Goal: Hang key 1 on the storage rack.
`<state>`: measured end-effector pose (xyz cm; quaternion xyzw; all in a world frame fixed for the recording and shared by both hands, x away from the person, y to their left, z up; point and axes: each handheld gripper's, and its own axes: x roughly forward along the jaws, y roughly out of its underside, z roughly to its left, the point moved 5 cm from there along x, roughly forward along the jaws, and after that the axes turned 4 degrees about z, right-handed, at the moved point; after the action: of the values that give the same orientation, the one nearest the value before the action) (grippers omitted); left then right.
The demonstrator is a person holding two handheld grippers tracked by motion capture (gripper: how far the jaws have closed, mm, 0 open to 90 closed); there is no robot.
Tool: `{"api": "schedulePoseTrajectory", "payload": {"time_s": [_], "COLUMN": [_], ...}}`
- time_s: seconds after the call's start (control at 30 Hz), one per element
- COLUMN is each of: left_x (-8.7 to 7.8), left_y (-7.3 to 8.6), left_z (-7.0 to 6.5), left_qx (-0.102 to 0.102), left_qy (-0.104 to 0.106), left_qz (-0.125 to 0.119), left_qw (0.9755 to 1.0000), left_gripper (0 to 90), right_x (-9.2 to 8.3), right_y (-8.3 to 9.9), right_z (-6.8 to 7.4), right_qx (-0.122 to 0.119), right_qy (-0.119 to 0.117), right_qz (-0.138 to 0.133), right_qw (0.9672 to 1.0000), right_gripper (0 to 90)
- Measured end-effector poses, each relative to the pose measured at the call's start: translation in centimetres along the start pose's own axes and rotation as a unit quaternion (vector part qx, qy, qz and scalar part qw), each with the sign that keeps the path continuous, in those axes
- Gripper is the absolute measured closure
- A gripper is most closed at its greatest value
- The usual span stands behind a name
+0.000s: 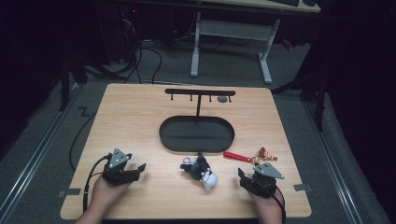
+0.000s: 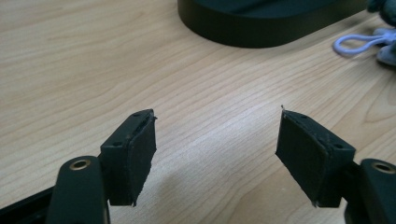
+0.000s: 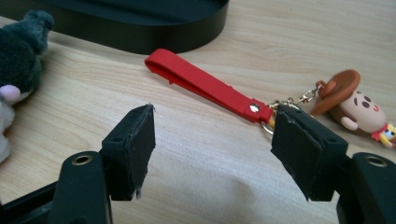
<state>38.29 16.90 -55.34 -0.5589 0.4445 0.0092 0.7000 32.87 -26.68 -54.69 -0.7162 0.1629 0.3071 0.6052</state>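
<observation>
Lettering or brand marks: none that I can read on anything. Pale wood-grain desk (image 1: 140, 121) under dim light, grey carpet around it, a white-legged table (image 1: 231, 32) beyond the far edge. A black oval tray (image 1: 196, 134) with a hook stand (image 1: 200, 93) sits toward the desk's far middle. My left gripper (image 1: 132, 169) rests near the front left corner, jaws spread wide with bare wood between them. My right gripper (image 1: 247, 179) rests near the front right corner, jaws likewise apart and gripping nothing. The red-strapped keychain (image 3: 210, 86) with its cowboy figure (image 3: 357, 105) lies just ahead of my right gripper, the strap's metal ring close by one pad, between me and the tray. A dark plush toy (image 1: 201, 170) lies at the front middle, between my two grippers.
</observation>
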Motion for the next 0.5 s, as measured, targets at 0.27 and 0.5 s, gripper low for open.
{"api": "schedulePoseTrajectory", "payload": {"time_s": [0.27,0.5], "left_x": [0.07,-0.2], "left_y": [-0.11,0.2], "left_z": [-0.19,-0.15], "left_qx": [0.003,0.008], "left_qy": [0.003,0.0], "left_qz": [-0.003,-0.001], "left_qw": [1.0,1.0], "left_gripper": [28.6,28.4], "right_x": [0.3,0.41], "right_y": [0.06,-0.17], "right_z": [0.23,0.57], "right_qx": [-0.013,-0.017], "right_qy": [-0.014,-0.025], "right_qz": [-0.004,-0.007], "right_qw": [0.9998,0.9995], "right_gripper": [30.0,29.7]}}
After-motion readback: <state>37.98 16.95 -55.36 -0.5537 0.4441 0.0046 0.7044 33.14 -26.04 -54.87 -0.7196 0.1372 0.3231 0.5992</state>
